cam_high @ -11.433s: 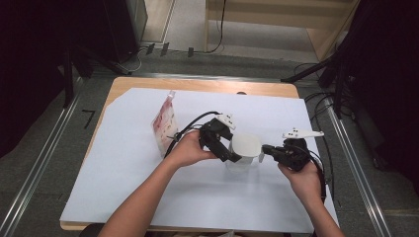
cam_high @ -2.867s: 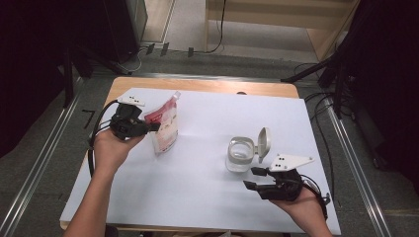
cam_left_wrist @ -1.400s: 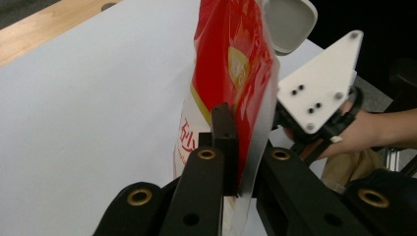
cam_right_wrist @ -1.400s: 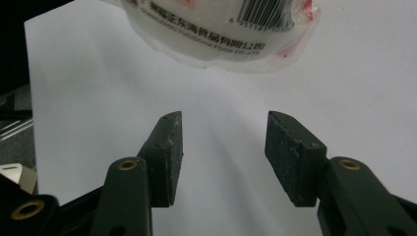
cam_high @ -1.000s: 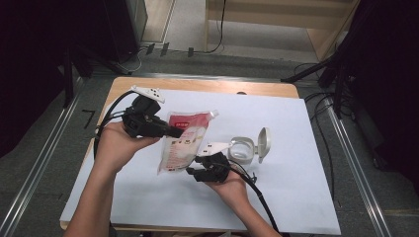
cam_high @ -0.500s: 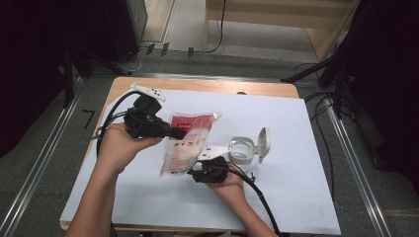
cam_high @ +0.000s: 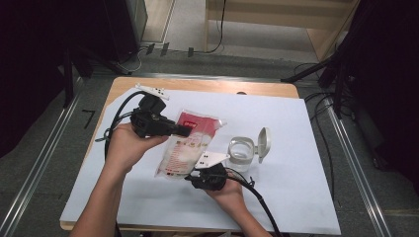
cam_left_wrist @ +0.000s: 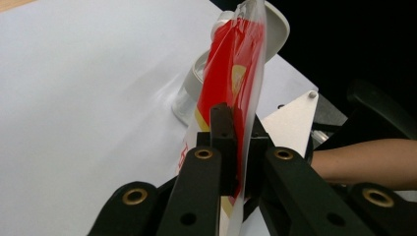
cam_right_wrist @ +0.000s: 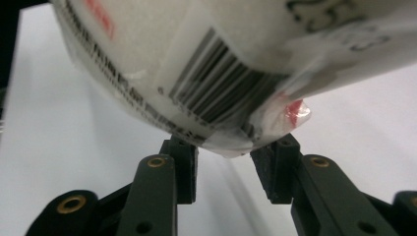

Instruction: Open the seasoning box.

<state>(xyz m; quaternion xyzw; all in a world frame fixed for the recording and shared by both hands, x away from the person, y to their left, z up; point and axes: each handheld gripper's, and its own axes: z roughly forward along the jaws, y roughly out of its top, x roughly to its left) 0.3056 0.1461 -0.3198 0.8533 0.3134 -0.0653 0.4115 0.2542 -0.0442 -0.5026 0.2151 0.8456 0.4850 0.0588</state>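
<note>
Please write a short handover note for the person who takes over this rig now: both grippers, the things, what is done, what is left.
Left gripper: shut on the upper part of the pouch, holding it over the white sheet.
Right gripper: jaws just closing around the pouch's bottom corner, not pressing yet.
Jar: right of the pouch, hinged lid already open.
Probably left: secure the bottom corner, bring the pouch to the jar.

Barcode on pouch underside; printed lines and digits beside it too blurred to read.
</note>
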